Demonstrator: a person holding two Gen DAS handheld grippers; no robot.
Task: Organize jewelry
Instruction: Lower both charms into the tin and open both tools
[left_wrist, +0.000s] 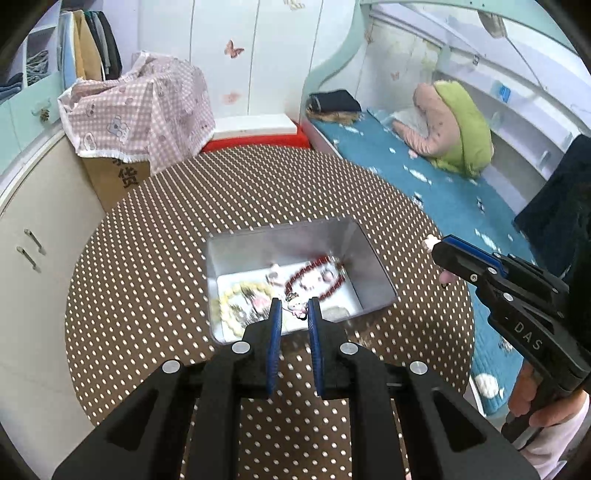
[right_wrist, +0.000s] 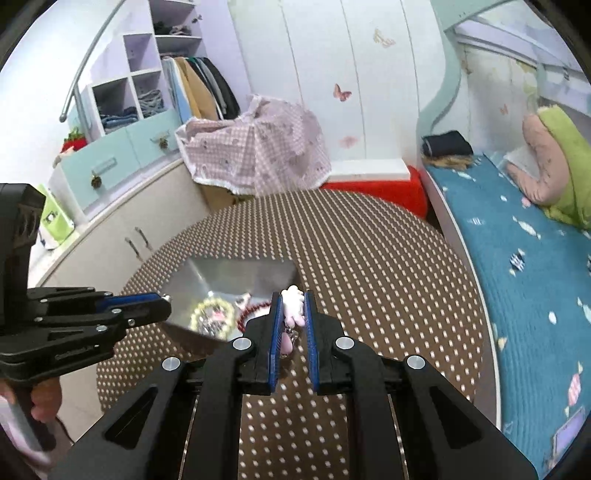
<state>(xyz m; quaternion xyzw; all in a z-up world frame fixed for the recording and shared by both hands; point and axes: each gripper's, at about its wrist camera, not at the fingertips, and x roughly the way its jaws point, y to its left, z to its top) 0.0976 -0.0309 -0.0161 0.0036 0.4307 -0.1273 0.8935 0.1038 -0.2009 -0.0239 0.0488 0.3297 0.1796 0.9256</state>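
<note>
Handling judgement: pink charm (right_wrist: 293, 308), clenched between the right tool (right_wrist: 293, 314) pads above the tabletop (right_wrist: 369, 258), appears light with a loose dangling chain, so grip its body; left tool (left_wrist: 294, 314) hangs released over the tin (left_wrist: 369, 266).

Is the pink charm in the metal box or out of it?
Out. The right tongs grip the pink charm above the dotted table, beside the metal box.
</note>
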